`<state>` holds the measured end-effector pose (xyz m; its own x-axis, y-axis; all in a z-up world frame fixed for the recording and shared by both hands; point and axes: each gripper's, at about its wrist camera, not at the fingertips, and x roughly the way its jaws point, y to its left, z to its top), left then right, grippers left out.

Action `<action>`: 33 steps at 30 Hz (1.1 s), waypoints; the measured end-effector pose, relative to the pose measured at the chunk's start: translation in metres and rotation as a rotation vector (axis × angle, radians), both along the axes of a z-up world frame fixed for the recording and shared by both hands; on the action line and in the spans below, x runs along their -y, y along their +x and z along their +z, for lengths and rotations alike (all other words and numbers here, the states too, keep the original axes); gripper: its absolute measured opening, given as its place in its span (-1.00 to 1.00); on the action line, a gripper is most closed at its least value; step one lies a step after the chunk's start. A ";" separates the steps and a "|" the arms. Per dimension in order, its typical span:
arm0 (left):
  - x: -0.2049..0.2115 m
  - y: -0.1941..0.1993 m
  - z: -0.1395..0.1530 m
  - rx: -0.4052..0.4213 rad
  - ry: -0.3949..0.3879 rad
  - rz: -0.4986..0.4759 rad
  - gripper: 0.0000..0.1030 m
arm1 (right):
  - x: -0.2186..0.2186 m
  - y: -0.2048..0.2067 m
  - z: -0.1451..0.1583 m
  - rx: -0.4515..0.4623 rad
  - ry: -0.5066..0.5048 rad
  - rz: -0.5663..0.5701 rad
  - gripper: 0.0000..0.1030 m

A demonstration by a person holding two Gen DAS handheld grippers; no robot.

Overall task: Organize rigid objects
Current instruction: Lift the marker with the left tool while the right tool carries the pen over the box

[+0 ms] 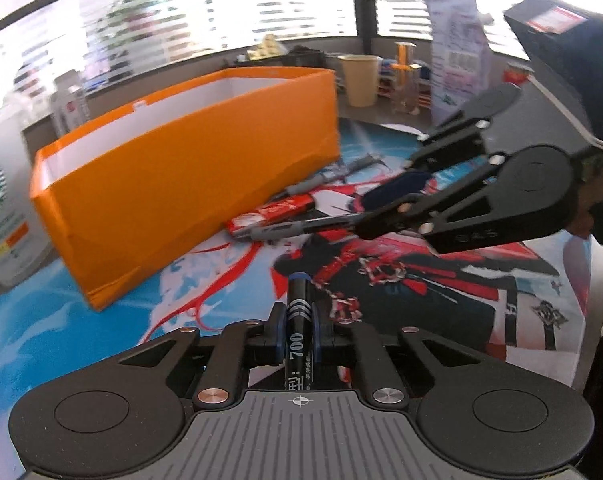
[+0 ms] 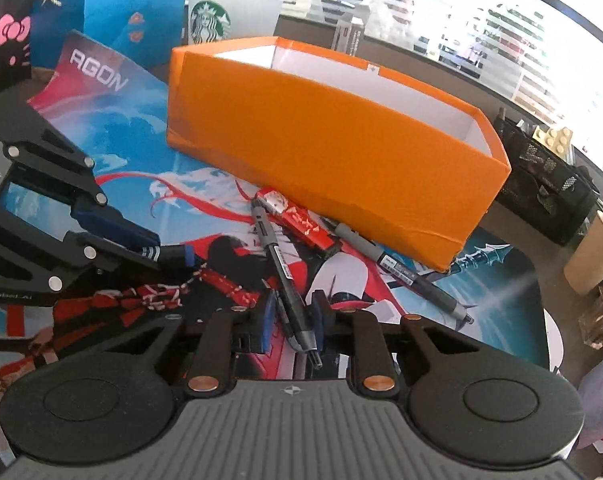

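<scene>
- I judge the job barely begun: what I can see of the orange box's (image 2: pixel 333 136) white inside is bare, though its floor is hidden from both cameras.
- The box stands on the printed mat (image 2: pixel 133 128), toward its far edge.
- Waiting on the mat just in front of the box's near wall: a red flat packet (image 2: pixel 297 222) and a grey pen (image 2: pixel 401 270), which lies toward the box's right corner.
- My left gripper (image 1: pixel 295 334) has its jaws drawn narrow and clamped on a black marker (image 1: pixel 297 320) with a blue cap end; the marker points forward along the fingers.
- My right gripper (image 2: pixel 291 320) has its jaws nearly closed around a black-and-grey pen (image 2: pixel 279 260), gripped near its tip, the barrel running toward the red packet. I cannot tell whether it is off the mat.
- Left to do, as I read it: carry both held items to the box, then fetch the packet and grey pen.
</scene>
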<state>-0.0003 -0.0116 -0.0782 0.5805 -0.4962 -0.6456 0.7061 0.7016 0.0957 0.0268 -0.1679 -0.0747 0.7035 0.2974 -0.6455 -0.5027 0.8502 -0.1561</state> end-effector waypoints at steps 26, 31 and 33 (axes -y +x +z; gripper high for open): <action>-0.029 0.002 0.014 -0.019 -0.069 0.125 -0.79 | -0.022 0.019 -0.004 -0.098 0.044 0.099 -0.75; -0.037 0.008 0.021 -0.019 -0.098 0.165 -0.79 | -0.008 0.017 0.001 -0.159 0.205 0.067 -0.75; -0.039 0.010 0.025 -0.014 -0.103 0.175 -0.79 | -0.004 0.010 0.007 -0.136 0.227 0.053 -0.75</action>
<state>0.0093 0.0278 -0.0533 0.6553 -0.4520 -0.6051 0.5730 0.8195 0.0084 0.0365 -0.1636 -0.0676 0.5945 0.4796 -0.6455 -0.5511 0.8275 0.1072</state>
